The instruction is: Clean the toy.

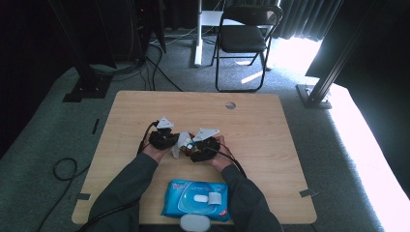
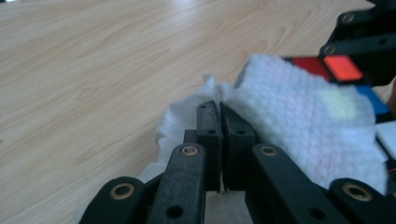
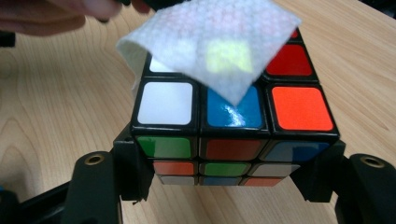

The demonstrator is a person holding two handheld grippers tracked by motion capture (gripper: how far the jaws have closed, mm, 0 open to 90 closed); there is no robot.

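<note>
A scrambled Rubik's cube (image 3: 233, 116) sits between the jaws of my right gripper (image 3: 226, 170), which is shut on its two sides just above the table. A white wet wipe (image 3: 210, 42) lies draped over the cube's top face, covering its far squares. My left gripper (image 2: 220, 109) is shut on one edge of that wipe (image 2: 289, 116), right beside the cube (image 2: 343, 70). In the high view the left gripper (image 1: 177, 142) and the right gripper (image 1: 191, 146) meet at the table's middle, with the wipe (image 1: 180, 146) between them.
A blue pack of wet wipes (image 1: 196, 199) lies at the wooden table's (image 1: 261, 125) front edge, between the person's forearms. A small round hole (image 1: 230, 105) marks the far side. A black folding chair (image 1: 244, 36) stands beyond the table.
</note>
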